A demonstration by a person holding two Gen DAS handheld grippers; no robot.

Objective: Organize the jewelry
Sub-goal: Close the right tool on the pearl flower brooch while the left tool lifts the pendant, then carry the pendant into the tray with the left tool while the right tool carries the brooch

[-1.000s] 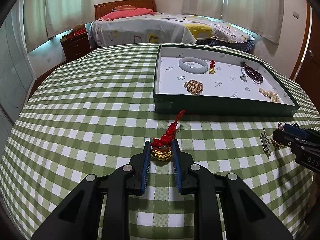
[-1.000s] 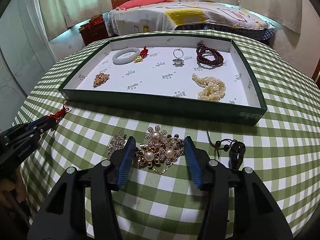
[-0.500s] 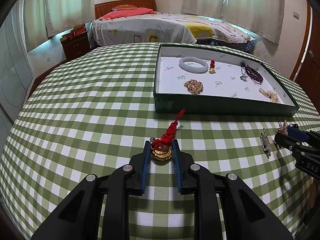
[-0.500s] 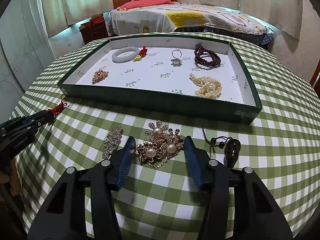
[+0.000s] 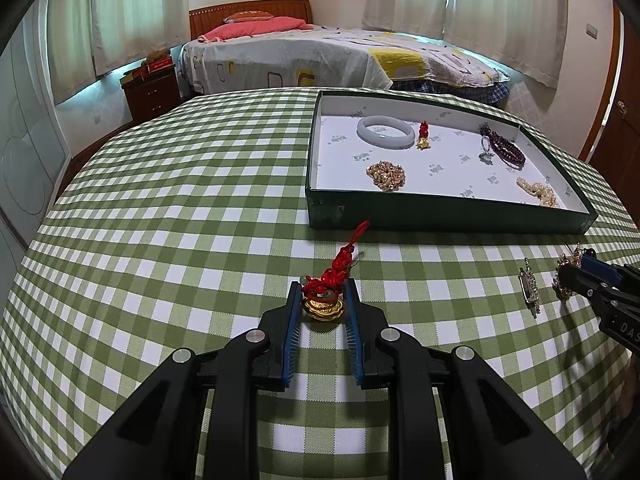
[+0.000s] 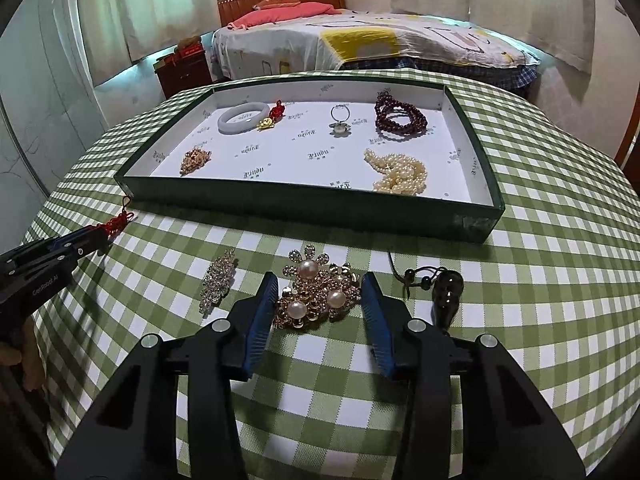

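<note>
Left claw (image 5: 322,304) is clamped on the gold charm with red knotted cord (image 5: 324,306), low on the desk (image 5: 160,220), likely ready to lift into the green tray (image 6: 304,204). Right claw (image 6: 318,300) has just been closing around the pearl-and-gold brooch (image 6: 316,294); pads flank it, contact not certain. Crystal brooch (image 6: 218,282) and dark pendant (image 6: 446,294) wait alongside. Green checked cloth; bed (image 6: 360,40) and curtains behind.

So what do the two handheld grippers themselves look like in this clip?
Both look alike. The left gripper and the right gripper have matte black angular plastic bodies, silver round bolt heads at the pivots, and blue ribbed pads lining the jaws. White lettering is printed on the side of each body, only partly legible. No cables show. No sleeve is visible.
</note>
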